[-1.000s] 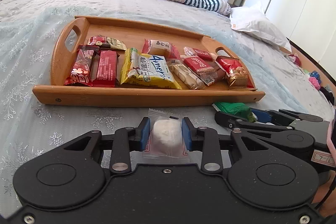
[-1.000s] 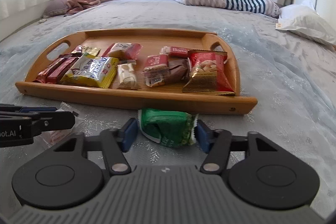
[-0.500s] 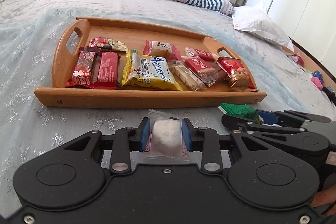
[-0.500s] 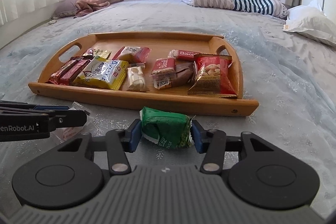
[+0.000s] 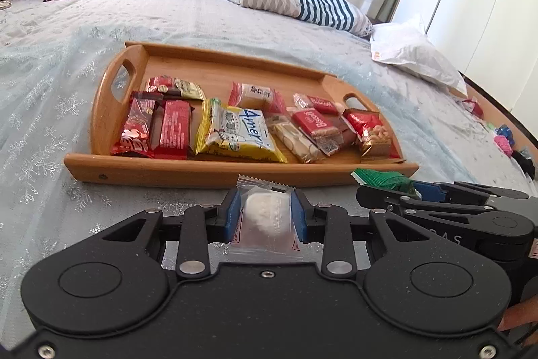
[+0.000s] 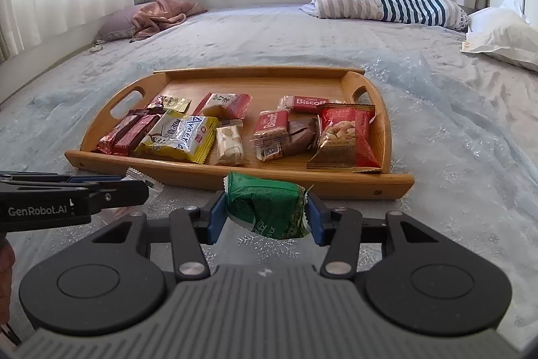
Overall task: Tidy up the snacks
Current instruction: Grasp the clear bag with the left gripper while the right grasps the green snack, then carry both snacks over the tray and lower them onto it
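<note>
Between the blue pads of the left tool (image 5: pixel 265 215) sits a clear packet with a white sweet (image 5: pixel 265 219), pinched at both sides and held just short of the near rim of the wooden tray (image 5: pixel 235 172). Beside it, the right tool (image 6: pixel 265 213) clamps a green snack packet (image 6: pixel 267 207) at both ends, also just before that rim. Beyond both, the tray lies on the pale blue bed (image 6: pixel 470 130), its floor lined with red, yellow and clear wrapped snacks (image 6: pixel 178 137).
</note>
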The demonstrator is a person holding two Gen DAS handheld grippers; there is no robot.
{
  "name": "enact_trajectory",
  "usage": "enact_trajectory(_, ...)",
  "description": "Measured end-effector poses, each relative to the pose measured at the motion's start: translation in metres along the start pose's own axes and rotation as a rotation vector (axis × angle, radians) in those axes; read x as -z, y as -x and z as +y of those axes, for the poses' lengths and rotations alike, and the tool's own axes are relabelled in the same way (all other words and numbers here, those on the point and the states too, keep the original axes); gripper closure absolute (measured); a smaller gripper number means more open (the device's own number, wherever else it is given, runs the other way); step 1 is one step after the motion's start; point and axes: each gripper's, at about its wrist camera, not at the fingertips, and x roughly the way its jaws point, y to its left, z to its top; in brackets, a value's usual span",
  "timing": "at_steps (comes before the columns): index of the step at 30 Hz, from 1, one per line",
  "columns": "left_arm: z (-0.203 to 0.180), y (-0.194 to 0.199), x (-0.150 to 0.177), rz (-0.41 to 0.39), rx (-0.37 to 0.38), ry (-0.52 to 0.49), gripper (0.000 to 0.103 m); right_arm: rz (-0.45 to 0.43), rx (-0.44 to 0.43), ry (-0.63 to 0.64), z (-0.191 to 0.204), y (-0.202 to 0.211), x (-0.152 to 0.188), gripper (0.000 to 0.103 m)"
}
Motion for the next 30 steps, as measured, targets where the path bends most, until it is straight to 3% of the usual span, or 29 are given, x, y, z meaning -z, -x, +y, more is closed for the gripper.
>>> enact_trajectory(13, 0.004, 0.015, -0.024, -0.078, -0.006, 0.002, 0.072, -0.037, -0.025, -0.023, -0.012, 0.0, -0.025, 0.049)
enact_trajectory(20, 0.005, -0.001, -0.054, -0.12, -0.035, -0.055, 0.072, -0.09, -0.002, -0.068, -0.027, -0.018, -0.052, 0.049)
enact_trajectory(27, 0.02, -0.023, -0.086, -0.169, -0.035, -0.051, 0.072, -0.117, -0.006, -0.097, -0.033, -0.05, -0.087, 0.049)
enact_trajectory(30, 0.037, -0.04, -0.098, -0.16, -0.048, -0.006, 0.072, -0.103, -0.012, -0.102, -0.028, -0.07, -0.101, 0.049)
